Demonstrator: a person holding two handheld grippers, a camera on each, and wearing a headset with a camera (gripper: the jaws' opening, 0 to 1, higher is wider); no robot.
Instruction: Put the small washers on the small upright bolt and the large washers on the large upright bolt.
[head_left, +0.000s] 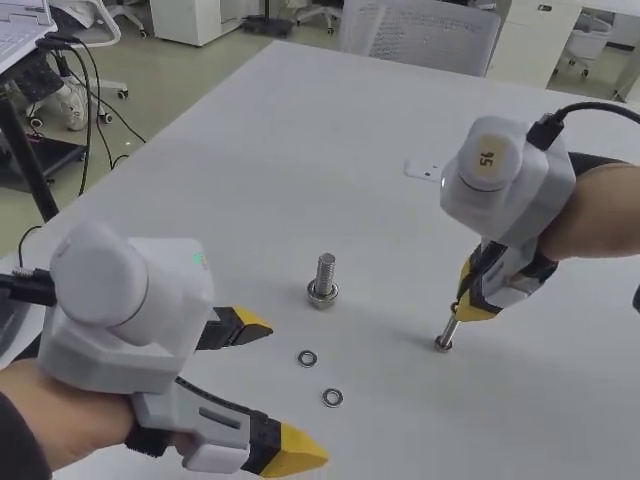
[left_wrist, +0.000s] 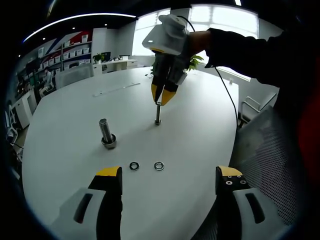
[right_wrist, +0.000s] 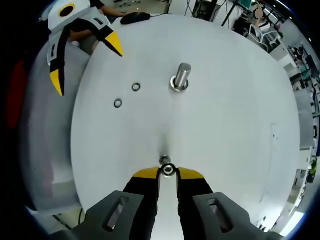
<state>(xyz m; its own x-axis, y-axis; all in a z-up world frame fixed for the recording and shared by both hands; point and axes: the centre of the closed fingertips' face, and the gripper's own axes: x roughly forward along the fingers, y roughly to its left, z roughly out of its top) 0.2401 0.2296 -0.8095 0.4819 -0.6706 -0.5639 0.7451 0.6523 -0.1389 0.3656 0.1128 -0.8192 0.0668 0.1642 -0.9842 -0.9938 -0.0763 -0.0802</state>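
While the left tongs (head_left: 272, 390) gape wide over the tabletop (head_left: 300, 150), two loose washers (head_left: 307, 358) lie just ahead of them, close together and apart from both bolts. Next along, the large bolt (head_left: 322, 278) stands upright. Over on the right, the right tongs (head_left: 465, 313) are narrow, pinching a washer (right_wrist: 168, 170) right at the top of the small bolt (head_left: 445, 335).

Your left gripper (head_left: 292, 392) hovers near the large bolt (head_left: 322, 280), jaws spread wide. Your right gripper (head_left: 463, 310), across that bolt, points down, pinching a small washer (right_wrist: 168, 170).
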